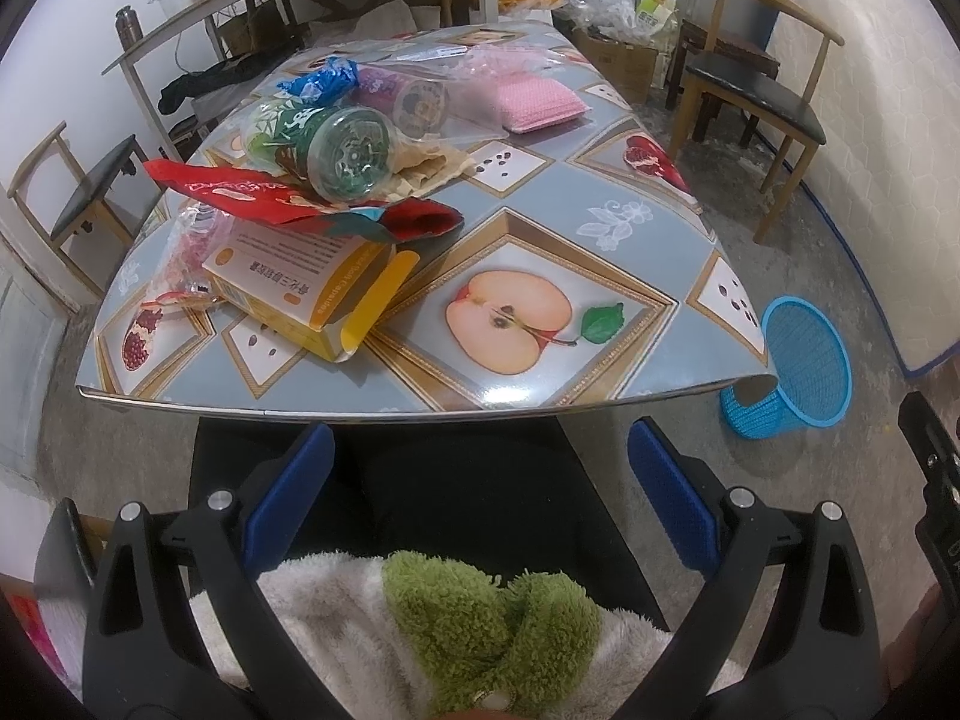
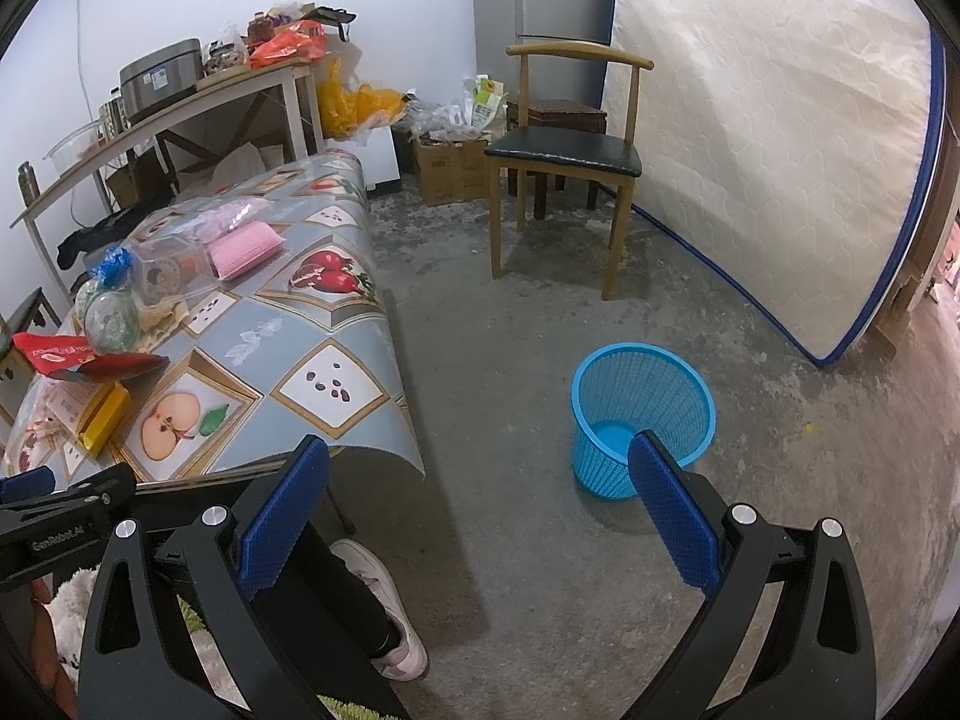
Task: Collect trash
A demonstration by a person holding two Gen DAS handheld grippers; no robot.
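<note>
Trash lies heaped on the left half of the fruit-print table (image 1: 600,372): a yellow carton (image 1: 300,288), a red wrapper (image 1: 252,192), a green plastic bottle (image 1: 324,150) on its side, a blue wrapper (image 1: 324,81), a clear jar (image 1: 414,99) and a pink sponge pack (image 1: 540,102). A blue mesh bin (image 2: 642,414) stands on the floor right of the table. My left gripper (image 1: 480,462) hangs open below the table's near edge, holding nothing. My right gripper (image 2: 480,474) is open and holds nothing, over the floor, with the bin just behind its right finger.
A wooden chair (image 2: 564,156) stands beyond the bin, another chair (image 1: 78,192) at the table's left. A mattress (image 2: 780,150) leans on the right wall. Boxes and bags (image 2: 450,138) crowd the far corner. A person's leg and white shoe (image 2: 384,612) are below the table edge.
</note>
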